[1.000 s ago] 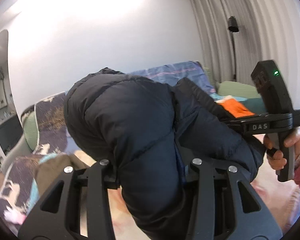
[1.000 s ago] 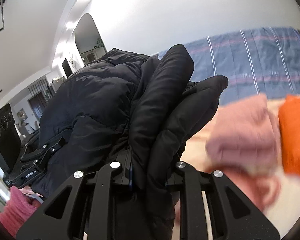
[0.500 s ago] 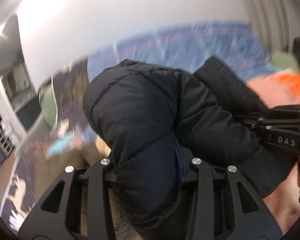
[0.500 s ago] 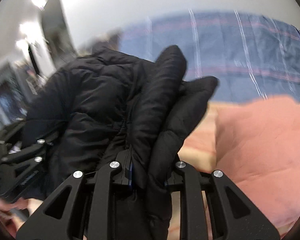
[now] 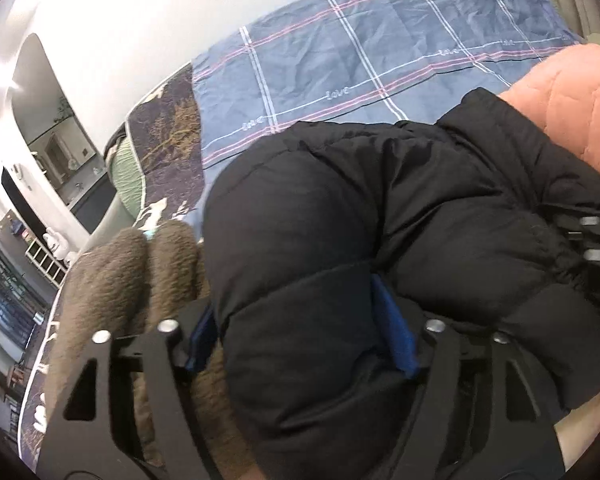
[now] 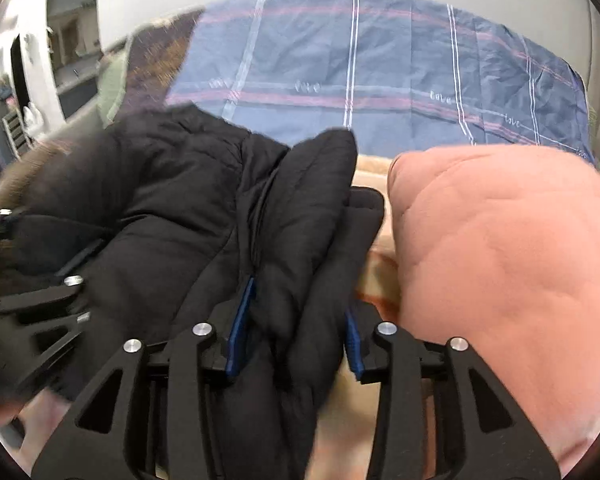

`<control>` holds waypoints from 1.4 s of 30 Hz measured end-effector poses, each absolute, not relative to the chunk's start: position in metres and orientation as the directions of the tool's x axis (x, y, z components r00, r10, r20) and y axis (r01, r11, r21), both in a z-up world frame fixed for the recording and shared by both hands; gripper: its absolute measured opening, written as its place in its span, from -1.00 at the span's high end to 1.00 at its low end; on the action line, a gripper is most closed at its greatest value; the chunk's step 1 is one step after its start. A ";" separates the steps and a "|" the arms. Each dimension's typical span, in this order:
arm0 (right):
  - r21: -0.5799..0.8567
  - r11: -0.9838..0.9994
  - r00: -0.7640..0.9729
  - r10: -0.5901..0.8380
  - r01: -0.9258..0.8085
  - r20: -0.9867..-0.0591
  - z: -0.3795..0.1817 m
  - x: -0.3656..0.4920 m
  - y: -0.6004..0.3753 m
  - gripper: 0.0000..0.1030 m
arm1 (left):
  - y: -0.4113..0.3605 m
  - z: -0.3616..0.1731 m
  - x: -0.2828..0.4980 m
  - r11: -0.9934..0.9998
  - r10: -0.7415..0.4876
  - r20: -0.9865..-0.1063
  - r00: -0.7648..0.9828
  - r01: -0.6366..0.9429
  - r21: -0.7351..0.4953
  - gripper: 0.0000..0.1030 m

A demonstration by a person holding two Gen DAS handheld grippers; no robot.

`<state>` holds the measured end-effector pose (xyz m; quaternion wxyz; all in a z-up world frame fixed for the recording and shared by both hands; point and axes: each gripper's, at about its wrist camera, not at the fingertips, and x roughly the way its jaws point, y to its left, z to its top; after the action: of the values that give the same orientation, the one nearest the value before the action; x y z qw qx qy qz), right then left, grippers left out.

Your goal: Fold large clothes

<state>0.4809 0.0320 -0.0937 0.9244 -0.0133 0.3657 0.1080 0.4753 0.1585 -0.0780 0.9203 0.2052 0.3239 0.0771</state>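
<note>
The black puffer jacket (image 5: 340,240) fills the frame's centre, beside a pink quilted garment (image 6: 500,260); left gripper (image 5: 300,340) and right gripper (image 6: 296,336) have just been opening, jaws apart around its folds

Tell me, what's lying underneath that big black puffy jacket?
Beside and below the black jacket, a brown fuzzy garment pokes out on one side and a pink quilted one sits on the other, over a pale blanket. Directly beneath the jacket is covered.
</note>
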 end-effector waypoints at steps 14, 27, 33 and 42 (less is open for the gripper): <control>0.100 0.969 0.743 0.238 -0.226 -0.626 -0.051 0.296 -0.085 -0.22 | 0.157 -0.016 0.352 0.964 0.156 -0.512 0.845 -0.018 0.264 -0.86; 0.047 0.995 0.817 0.102 -0.091 -0.567 -0.011 0.130 -0.110 -0.50 | 0.097 0.000 0.156 0.990 0.056 -0.483 0.874 0.015 0.142 -0.96; 0.007 0.999 0.865 0.032 -0.033 -0.500 0.002 0.064 -0.116 -0.63 | 0.068 0.003 0.097 0.994 0.005 -0.445 0.896 0.045 0.102 -0.96; -0.019 1.000 0.898 -0.026 0.020 -0.440 0.012 0.010 -0.133 -0.71 | 0.044 0.022 0.036 0.998 -0.012 -0.390 0.921 0.033 0.046 -0.96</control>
<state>0.0096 -0.1327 0.0123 0.9741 -0.0070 0.2258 -0.0117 0.0364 0.0444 0.0219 0.9797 0.0260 0.1985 -0.0116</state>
